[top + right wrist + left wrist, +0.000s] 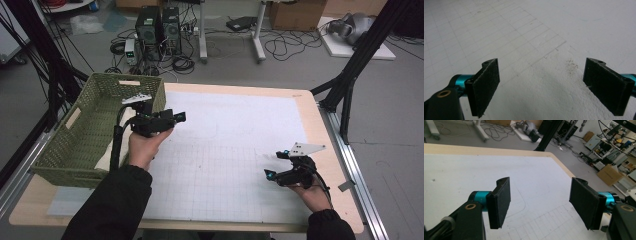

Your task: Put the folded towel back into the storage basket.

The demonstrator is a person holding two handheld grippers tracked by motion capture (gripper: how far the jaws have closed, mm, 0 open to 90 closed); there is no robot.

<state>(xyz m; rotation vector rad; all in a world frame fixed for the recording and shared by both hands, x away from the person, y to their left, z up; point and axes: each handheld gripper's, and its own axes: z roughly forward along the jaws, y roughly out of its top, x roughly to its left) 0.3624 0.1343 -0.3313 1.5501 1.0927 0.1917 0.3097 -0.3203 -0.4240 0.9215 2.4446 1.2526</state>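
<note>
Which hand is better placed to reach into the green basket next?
Left, probably. The left gripper is held right beside the green basket at the table's left side, jaws open and empty. The right gripper sits across the white mat, far from the basket.

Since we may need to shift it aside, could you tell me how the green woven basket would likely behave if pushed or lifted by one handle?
The green woven basket looks like open weave, so probably light for its size. Its wide, flat base suggests it would slide rather than tip. Lifted by one handle slot, the walls might flex a little, and the pale cloth inside could shift.
</note>
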